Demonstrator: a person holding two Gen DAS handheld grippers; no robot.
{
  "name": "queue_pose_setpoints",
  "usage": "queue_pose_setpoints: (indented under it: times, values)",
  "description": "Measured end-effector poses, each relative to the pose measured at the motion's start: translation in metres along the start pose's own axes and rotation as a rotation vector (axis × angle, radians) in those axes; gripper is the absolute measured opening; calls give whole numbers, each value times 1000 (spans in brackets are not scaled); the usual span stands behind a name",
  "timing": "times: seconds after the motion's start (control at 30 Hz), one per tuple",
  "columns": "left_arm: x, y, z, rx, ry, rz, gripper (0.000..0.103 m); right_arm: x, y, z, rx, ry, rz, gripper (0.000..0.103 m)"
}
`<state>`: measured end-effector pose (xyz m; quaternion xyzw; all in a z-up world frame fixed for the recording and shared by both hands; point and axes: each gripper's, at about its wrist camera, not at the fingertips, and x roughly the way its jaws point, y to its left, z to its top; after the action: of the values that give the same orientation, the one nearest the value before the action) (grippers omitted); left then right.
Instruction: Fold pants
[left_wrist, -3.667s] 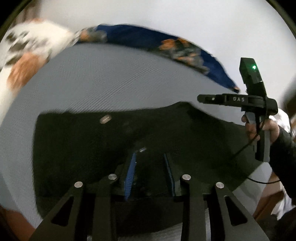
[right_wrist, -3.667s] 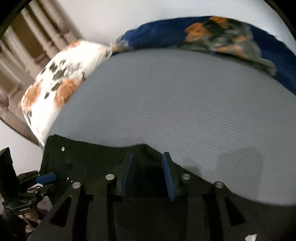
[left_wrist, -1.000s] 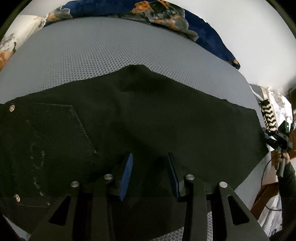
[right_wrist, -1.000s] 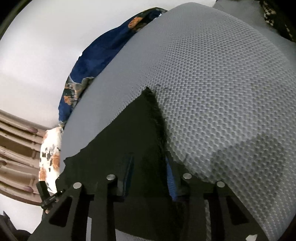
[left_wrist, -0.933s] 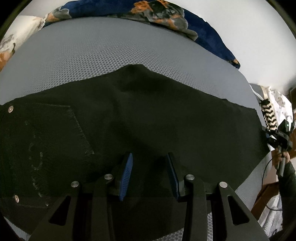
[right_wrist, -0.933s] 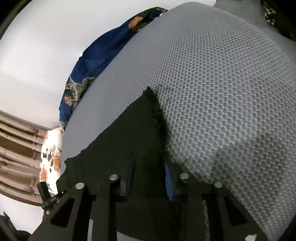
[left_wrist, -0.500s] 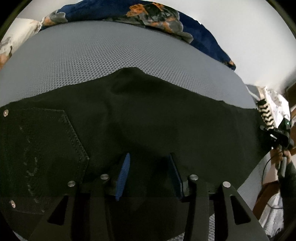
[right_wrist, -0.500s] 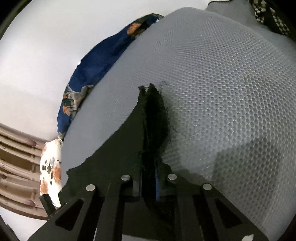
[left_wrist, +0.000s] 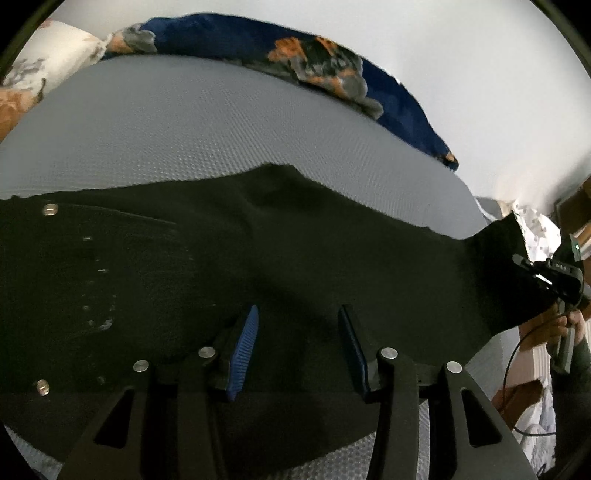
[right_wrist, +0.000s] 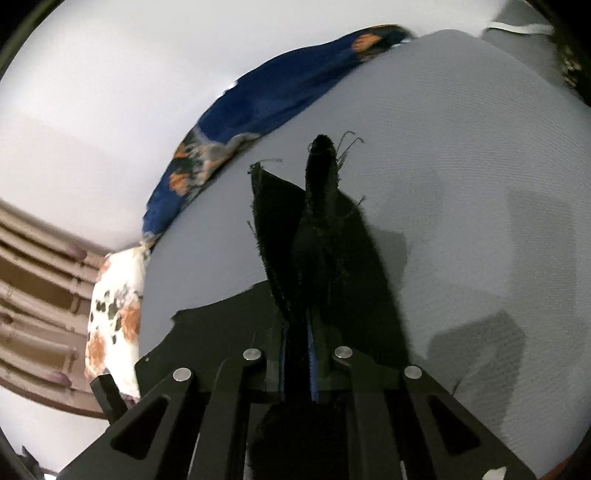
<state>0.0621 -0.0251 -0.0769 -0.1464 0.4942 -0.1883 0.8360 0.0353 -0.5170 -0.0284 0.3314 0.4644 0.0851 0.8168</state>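
- Black pants (left_wrist: 295, 258) lie spread across the grey mattress (left_wrist: 192, 129); their hem end, flat a second ago, is now lifted off it.
- Right gripper (right_wrist: 295, 369) has clamped that hem.
- Left gripper (left_wrist: 299, 347) hovers, jaws spread, slightly wider than before.

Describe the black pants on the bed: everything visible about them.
The black pants are dark, heavy-looking fabric, spread across the grey textured mattress. A back pocket with metal rivets shows at the left of the left wrist view. The right gripper has its jaws shut on the leg end, lifting the frayed hem, loose threads showing, off the mattress. The left gripper hangs over the middle with its jaws apart, gripping nothing.
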Motion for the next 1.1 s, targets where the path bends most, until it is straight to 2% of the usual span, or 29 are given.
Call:
queue_pose_setpoints:
  times: [0.3,0.47,0.57,0.73,0.9,0.93,1.0,1.03,1.1]
  values:
    - [-32,18,-5,-18,-80,0,47,76,94,-20,-146,132,47,10]
    - [-44,29,-7,-32,-108,-13,47,129,138,-42,-225,224,88,10]
    - [-50,34,-8,-38,-120,-26,47,168,163,-63,-286,300,79,10]
    - [-56,40,-10,-40,-131,-46,47,214,185,-98,-375,400,47,10]
    - [-55,42,-9,-42,-125,-76,47,236,202,-119,-407,474,54,12]
    - [-56,43,-10,-38,-122,-81,47,236,206,-121,-428,471,45,14]
    - [-54,40,-8,-30,-110,-98,47,233,207,-120,-432,478,60,23]
    - [-52,39,-8,-28,-98,-115,47,230,207,-118,-424,473,67,31]
    - [-48,36,-7,-29,-78,-152,47,213,205,-110,-413,425,81,36]
